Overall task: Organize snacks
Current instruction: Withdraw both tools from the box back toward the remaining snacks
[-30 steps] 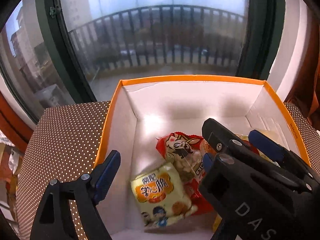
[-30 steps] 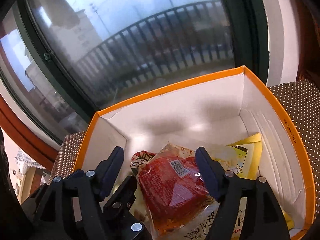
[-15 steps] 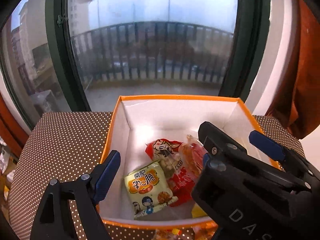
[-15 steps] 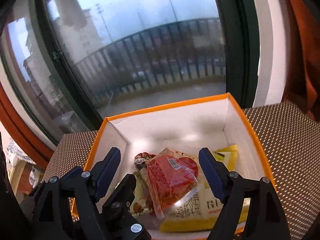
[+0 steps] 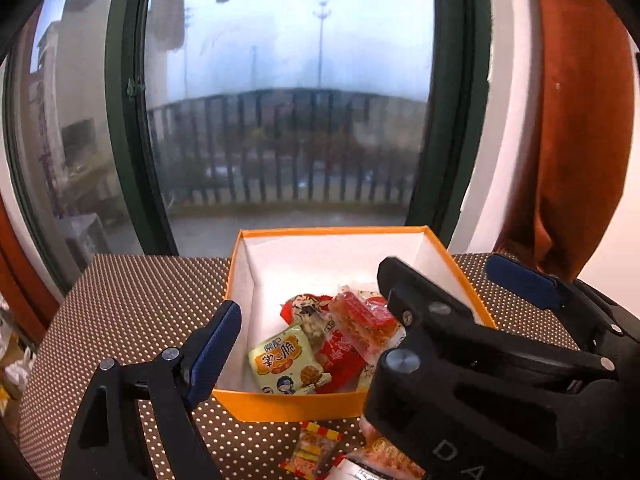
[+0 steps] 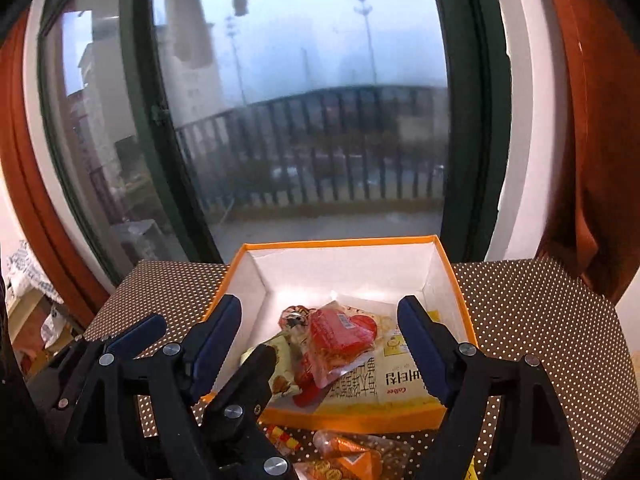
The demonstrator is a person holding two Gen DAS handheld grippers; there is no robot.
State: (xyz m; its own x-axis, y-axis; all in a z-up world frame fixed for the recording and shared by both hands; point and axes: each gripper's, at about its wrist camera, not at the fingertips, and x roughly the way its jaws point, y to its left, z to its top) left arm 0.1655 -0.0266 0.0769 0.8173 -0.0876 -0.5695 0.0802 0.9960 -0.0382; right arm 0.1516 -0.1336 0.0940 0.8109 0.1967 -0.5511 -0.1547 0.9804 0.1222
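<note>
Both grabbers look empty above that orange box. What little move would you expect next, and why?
Probably lowering the right gripper, jaws open and empty, toward the loose snack packets on the dotted tablecloth in front of the orange box, since those aren't packed yet.

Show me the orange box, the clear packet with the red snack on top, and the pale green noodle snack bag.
orange box (image 5: 292, 404): left wrist view, near outer wall.
red snack packet (image 6: 340, 340): right wrist view, middle of its wrapper.
green snack bag (image 5: 284, 360): left wrist view, printed front.

Both wrist views overlook the orange box (image 5: 276, 404) windowward.
</note>
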